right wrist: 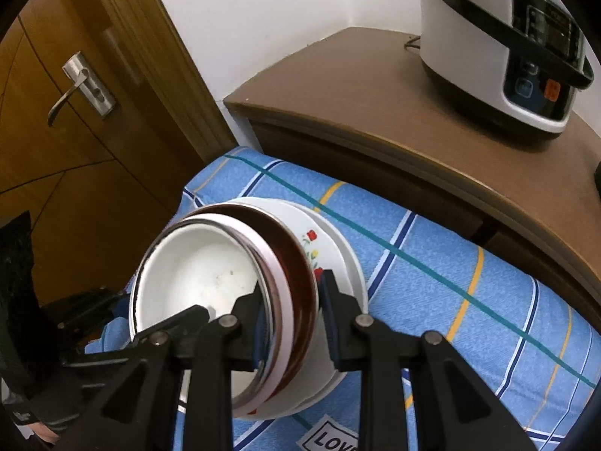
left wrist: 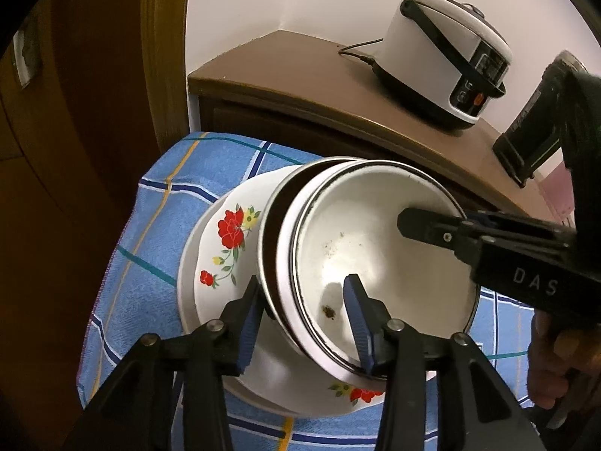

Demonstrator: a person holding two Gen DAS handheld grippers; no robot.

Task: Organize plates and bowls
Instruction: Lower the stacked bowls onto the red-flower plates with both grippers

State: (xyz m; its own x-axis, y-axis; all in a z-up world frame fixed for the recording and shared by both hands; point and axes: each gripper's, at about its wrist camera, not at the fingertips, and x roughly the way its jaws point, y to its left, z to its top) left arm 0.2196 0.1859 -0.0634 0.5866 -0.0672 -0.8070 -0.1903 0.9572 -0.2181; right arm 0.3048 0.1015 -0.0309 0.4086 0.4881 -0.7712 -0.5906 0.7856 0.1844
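Observation:
A white bowl with a dark metal rim nests in a brown-lined bowl. Both are tilted on a flowered plate that tops a stack of white plates. My left gripper straddles the near rims, one finger outside the brown-lined bowl and the other inside the white bowl with a gap to its wall, so it is open. My right gripper pinches both bowl rims, one pad inside the white bowl and one against the outer wall. In the left wrist view the right gripper reaches over the far rim.
The plates sit on a blue checked cloth. Behind it stands a brown cabinet with a white rice cooker and a black device. A wooden door is at the left. A person's hand holds the right gripper.

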